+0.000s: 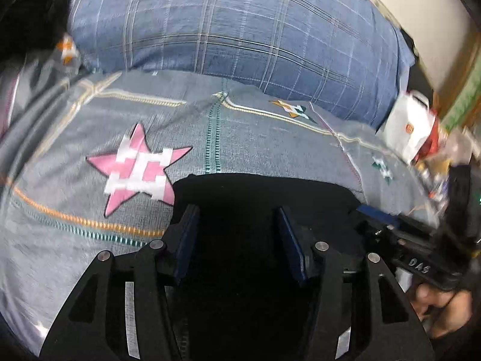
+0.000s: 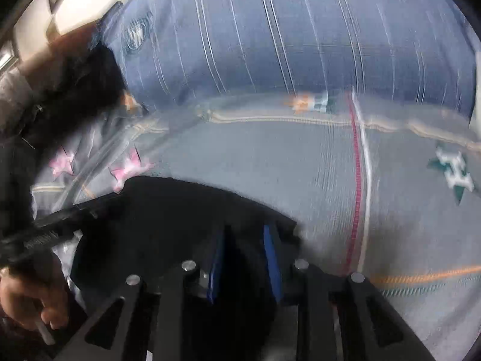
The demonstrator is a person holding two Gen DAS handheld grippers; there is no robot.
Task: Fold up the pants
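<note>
The black pants [image 1: 264, 192] lie on a grey bedsheet with star prints [image 1: 141, 165]. My left gripper [image 1: 237, 213] is open, its blue pads either side of the pants' dark cloth, just over it. In the right wrist view the pants [image 2: 168, 210] fill the lower left. My right gripper [image 2: 245, 234] has its blue pads partly apart with black cloth between and around them. The view is blurred, so I cannot tell whether it grips. The right gripper also shows in the left wrist view [image 1: 415, 252], and the left one in the right wrist view [image 2: 51, 225].
A blue plaid pillow [image 1: 240, 30] lies behind the pants. A white bag [image 1: 405, 129] and small clutter sit at the bed's right edge. A dark garment [image 2: 78, 90] lies at the far left of the right wrist view.
</note>
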